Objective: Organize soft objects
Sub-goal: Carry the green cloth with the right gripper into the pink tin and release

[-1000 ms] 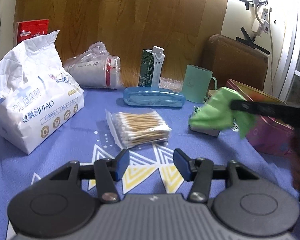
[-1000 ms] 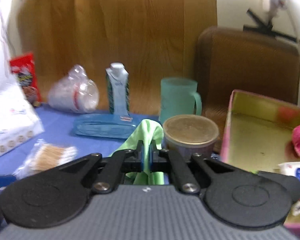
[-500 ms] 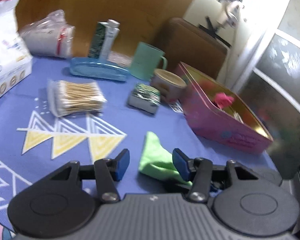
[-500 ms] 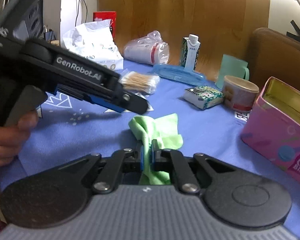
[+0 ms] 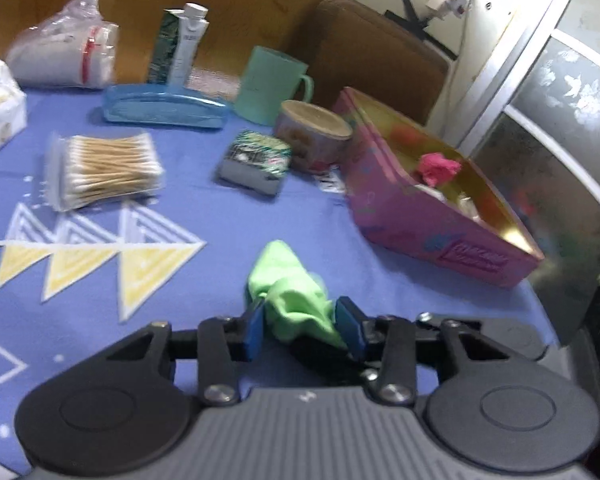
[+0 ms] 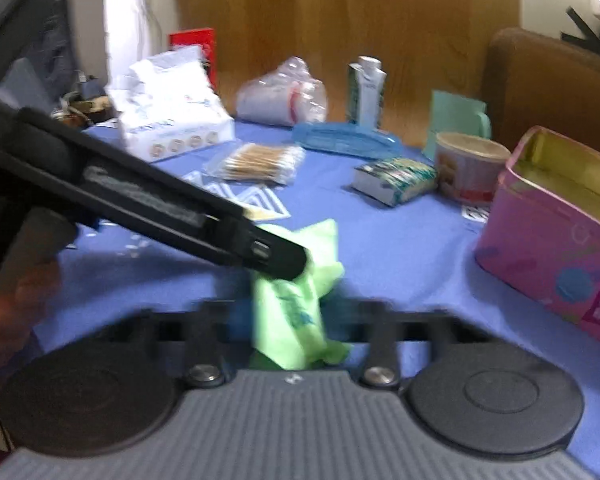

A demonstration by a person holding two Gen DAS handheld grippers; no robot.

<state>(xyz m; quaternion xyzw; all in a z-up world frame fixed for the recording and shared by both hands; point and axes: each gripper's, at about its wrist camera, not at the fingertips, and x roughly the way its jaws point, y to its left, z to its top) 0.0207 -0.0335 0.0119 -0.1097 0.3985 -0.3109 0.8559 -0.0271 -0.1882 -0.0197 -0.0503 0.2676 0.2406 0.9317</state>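
Since half a second ago the right tongs (image 6: pixel 288 320) have opened, while the left tongs (image 5: pixel 304 326) now bracket the cloth (image 5: pixel 290 300) narrowly.

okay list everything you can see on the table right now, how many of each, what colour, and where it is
green cloth: 1, bright green, front centre, between both grippers
pink tin: 1, pink with gold inside, right side, open
pink soft item: 1, pink, inside the tin
cotton swabs: 1 pack, tan and white, left centre
small packet: 1, green and white, centre
round tub: 1, pinkish, beside the tin
mug: 1, teal, at the back
blue case: 1, clear blue, at the back
carton: 1, green and white, upright, at the back
bagged cups: 1 bag, white, back left
tissue pack: 1, white, far left
tablecloth: 1, blue
left gripper: 1, black, around the cloth
right gripper: 1, black, blurred
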